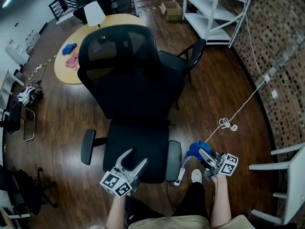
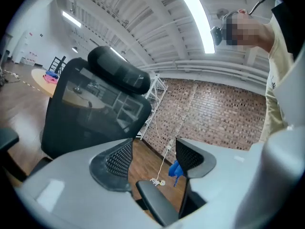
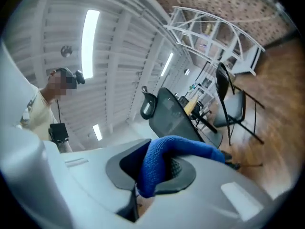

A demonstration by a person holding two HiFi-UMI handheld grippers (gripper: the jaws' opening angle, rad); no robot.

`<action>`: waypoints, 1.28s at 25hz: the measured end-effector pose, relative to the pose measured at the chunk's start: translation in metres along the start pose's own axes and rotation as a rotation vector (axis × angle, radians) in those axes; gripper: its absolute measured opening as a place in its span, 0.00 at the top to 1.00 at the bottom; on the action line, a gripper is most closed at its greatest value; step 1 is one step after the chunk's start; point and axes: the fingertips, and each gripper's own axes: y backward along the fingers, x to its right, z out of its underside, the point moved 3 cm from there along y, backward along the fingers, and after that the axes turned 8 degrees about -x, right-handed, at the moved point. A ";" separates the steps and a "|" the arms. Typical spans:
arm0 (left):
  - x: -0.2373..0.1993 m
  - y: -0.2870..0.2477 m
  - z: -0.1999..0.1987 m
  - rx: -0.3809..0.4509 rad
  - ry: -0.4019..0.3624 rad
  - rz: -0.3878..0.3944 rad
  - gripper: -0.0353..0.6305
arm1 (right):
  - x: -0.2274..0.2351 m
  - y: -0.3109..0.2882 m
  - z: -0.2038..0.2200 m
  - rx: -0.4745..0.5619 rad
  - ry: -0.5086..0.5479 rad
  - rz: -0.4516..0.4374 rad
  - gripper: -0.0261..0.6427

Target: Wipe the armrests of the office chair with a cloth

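Right gripper (image 1: 206,156) clamps blue cloth (image 1: 196,149) just beside the armrest (image 1: 174,160), ready to wipe, I judge; left gripper (image 1: 133,160) gapes empty.

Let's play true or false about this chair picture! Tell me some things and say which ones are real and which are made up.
1. The right gripper holds a blue cloth. True.
2. The left gripper is shut on a sponge. False: it is open, with nothing between its jaws.
3. The office chair is red. False: it is black.
4. A white cable lies on the wooden floor. True.
5. The blue cloth is draped over the left armrest. False: it is in the right gripper, next to the right armrest.
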 end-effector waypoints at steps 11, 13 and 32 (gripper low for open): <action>0.049 0.069 -0.194 0.290 -0.285 -0.245 0.54 | -0.236 -0.095 -0.176 0.196 0.578 0.017 0.93; 0.052 0.077 -0.205 0.300 -0.312 -0.311 0.54 | -0.257 -0.112 -0.175 0.150 0.692 0.098 0.93; 0.060 0.108 -0.205 0.387 -0.363 -0.471 0.55 | -0.275 -0.159 -0.135 0.053 0.899 0.381 0.93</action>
